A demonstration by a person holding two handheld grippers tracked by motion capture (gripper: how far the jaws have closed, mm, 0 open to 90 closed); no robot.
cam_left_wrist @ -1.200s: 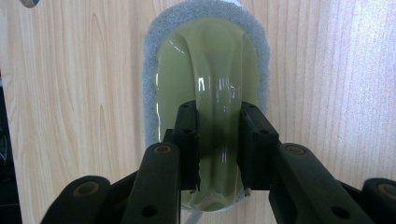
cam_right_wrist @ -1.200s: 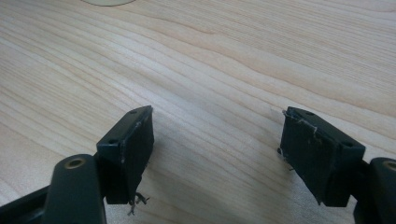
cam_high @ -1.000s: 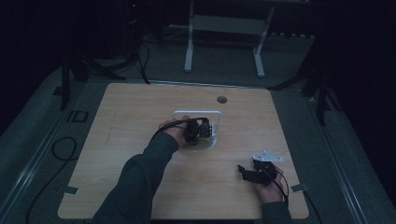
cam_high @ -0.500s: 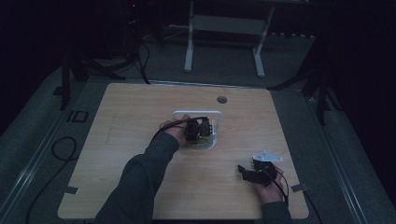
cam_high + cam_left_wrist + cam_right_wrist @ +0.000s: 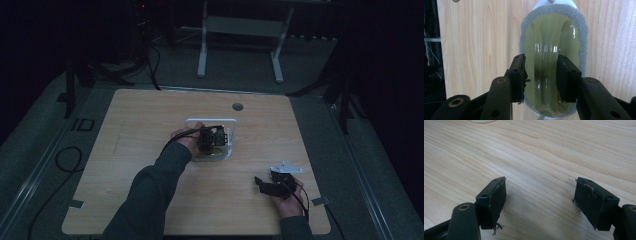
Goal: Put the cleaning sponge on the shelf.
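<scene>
In the left gripper view a clear glass tube (image 5: 546, 62) lies lengthwise on a yellow-green pad (image 5: 571, 45) with a grey foam rim (image 5: 584, 37). My left gripper (image 5: 541, 57) stands over it, one jaw pressed against each side of the tube. In the high view this gripper (image 5: 212, 137) sits at the table's middle, over a white frame (image 5: 210, 121). My right gripper (image 5: 260, 185) rests near the front right of the table. Its jaws (image 5: 539, 182) are spread wide over bare wood with nothing between them.
The wooden table (image 5: 150, 125) has a round cable hole (image 5: 237, 106) near its far edge. A white metal stand (image 5: 240, 25) is on the floor beyond the table. Black cables (image 5: 65, 160) lie on the floor at the left.
</scene>
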